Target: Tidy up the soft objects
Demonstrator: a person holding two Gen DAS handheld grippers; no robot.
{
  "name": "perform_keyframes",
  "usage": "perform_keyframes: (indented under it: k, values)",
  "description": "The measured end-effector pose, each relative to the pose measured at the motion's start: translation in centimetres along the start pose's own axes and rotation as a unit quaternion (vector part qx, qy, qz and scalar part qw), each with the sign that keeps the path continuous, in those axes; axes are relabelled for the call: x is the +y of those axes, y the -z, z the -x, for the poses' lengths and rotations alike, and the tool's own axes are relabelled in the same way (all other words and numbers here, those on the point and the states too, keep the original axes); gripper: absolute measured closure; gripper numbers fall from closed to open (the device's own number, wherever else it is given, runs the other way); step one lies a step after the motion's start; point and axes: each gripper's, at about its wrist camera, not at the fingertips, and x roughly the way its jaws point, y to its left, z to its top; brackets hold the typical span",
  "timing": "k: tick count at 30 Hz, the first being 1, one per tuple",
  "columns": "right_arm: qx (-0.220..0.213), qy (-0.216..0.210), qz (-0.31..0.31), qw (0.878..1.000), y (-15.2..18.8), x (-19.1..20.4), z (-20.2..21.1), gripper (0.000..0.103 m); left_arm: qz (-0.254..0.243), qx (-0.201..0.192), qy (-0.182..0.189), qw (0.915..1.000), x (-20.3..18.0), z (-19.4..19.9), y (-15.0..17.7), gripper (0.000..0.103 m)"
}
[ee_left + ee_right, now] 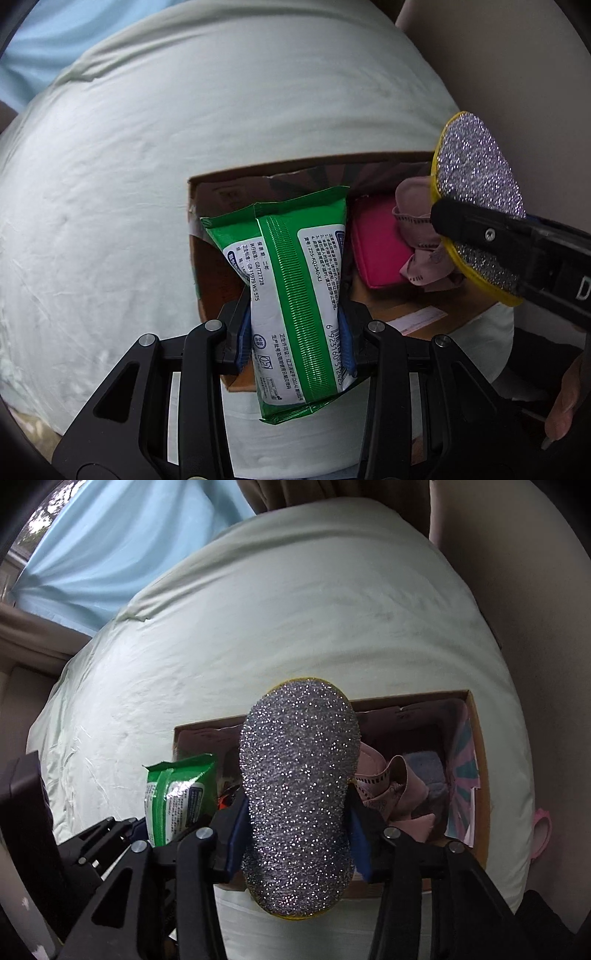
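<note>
My left gripper [295, 332] is shut on a green and white pack of wet wipes [295, 266], which hangs upright over the left end of an open cardboard box [277, 166]. My right gripper [299, 834] is shut on an oval glittery silver sponge with a yellow rim [299, 775], its blue pads pinching the sponge's waist above the box [476, 746]. In the left wrist view that sponge [476, 170] sits at the right with one black finger [480, 229] across it. The wipes pack [177, 797] shows at the left of the right wrist view.
Inside the box lie a magenta pad [376, 247], a crumpled pink ribbon [391, 786] and a blue-grey cloth [424, 771]. The box rests on a pale green bed sheet [147, 184]. A person's hand [565, 398] shows at the lower right. A blue curtain [110, 554] hangs behind.
</note>
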Motion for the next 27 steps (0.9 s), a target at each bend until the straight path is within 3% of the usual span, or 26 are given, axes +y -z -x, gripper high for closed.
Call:
perform_keyframes:
  k: [3, 4, 5, 6, 7, 10, 19, 27]
  values:
    - [0.007, -0.011, -0.006, 1.0, -0.4, -0.6, -1.1, 0.047, -0.006, 0.001, -0.003, 1.0, -0.2, -0.6, -0.3, 0.067]
    - [0.009, -0.015, -0.007, 1.0, -0.5, -0.7, -1.4, 0.038, -0.008, 0.001, -0.004, 1.0, -0.3, -0.6, -0.4, 0.059]
    - [0.014, -0.017, -0.01, 1.0, -0.6, -0.8, -1.6, 0.032, -0.011, 0.001, -0.001, 0.9999, -0.4, -0.7, -0.5, 0.049]
    - [0.018, -0.017, -0.015, 1.0, -0.7, -0.9, -1.8, 0.022, -0.014, 0.001, -0.001, 0.9999, -0.5, -0.6, -0.5, 0.017]
    - [0.019, -0.021, -0.021, 0.999, -0.7, -1.0, -1.9, 0.015, -0.019, -0.002, -0.004, 0.9998, -0.6, -0.5, -0.4, 0.001]
    - [0.02, -0.019, -0.017, 0.999, -0.6, -1.3, -2.0, 0.005, -0.037, -0.011, -0.018, 0.9991, -1.0, -0.2, 0.0, 0.0]
    - [-0.001, -0.024, -0.01, 1.0, 0.3, -1.8, -1.0, 0.004, -0.018, -0.014, -0.016, 0.9996, -0.8, 1.0, 1.9, 0.0]
    - [-0.032, -0.013, 0.012, 0.999, 1.2, -0.1, 2.3, 0.005, -0.004, -0.055, -0.009, 0.9984, 0.0, 5.5, 3.4, 0.0]
